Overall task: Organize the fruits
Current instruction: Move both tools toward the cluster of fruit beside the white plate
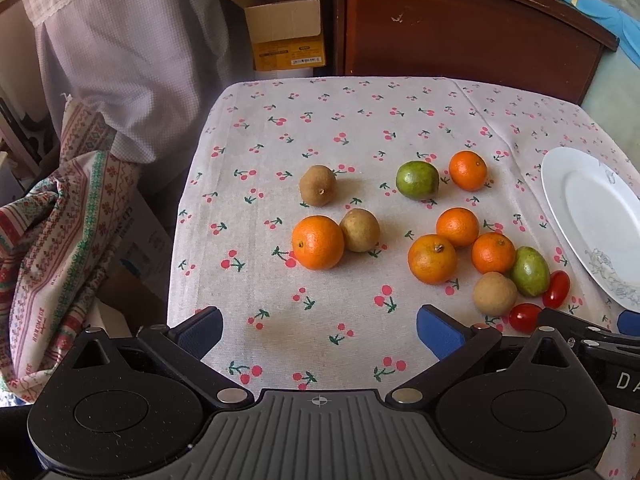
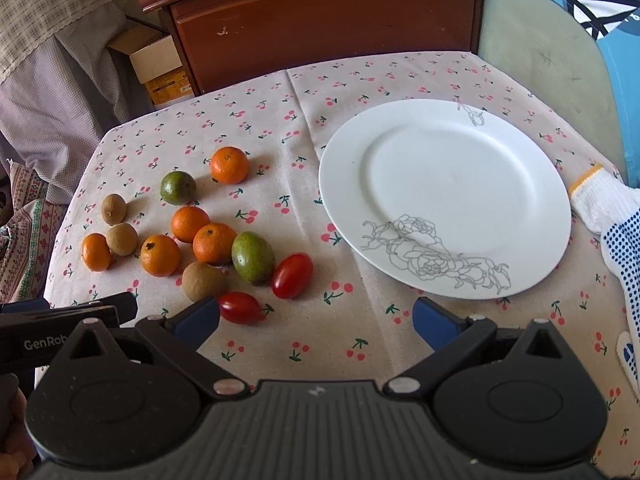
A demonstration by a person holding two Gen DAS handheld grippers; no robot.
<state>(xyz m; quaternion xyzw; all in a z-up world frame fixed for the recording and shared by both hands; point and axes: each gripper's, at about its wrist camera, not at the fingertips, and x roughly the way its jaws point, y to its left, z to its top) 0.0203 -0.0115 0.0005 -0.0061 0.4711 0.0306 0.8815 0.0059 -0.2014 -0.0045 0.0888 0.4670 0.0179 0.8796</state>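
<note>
1. Nothing is on the white plate (image 2: 444,200) yet; all the fruit lies loose on the bench (image 2: 360,336), left of the plate, so we judge sorting has not begun.
2. Our left tool (image 1: 320,332) and right tool (image 2: 316,320) both hover with fingers wide apart, holding nothing.
3. Next we likely close the right tool across the near cherry tomato (image 2: 240,307), beside its left finger.
4. That tomato's long axis runs left-right; the green fruit (image 2: 253,258) lies tilted.
</note>
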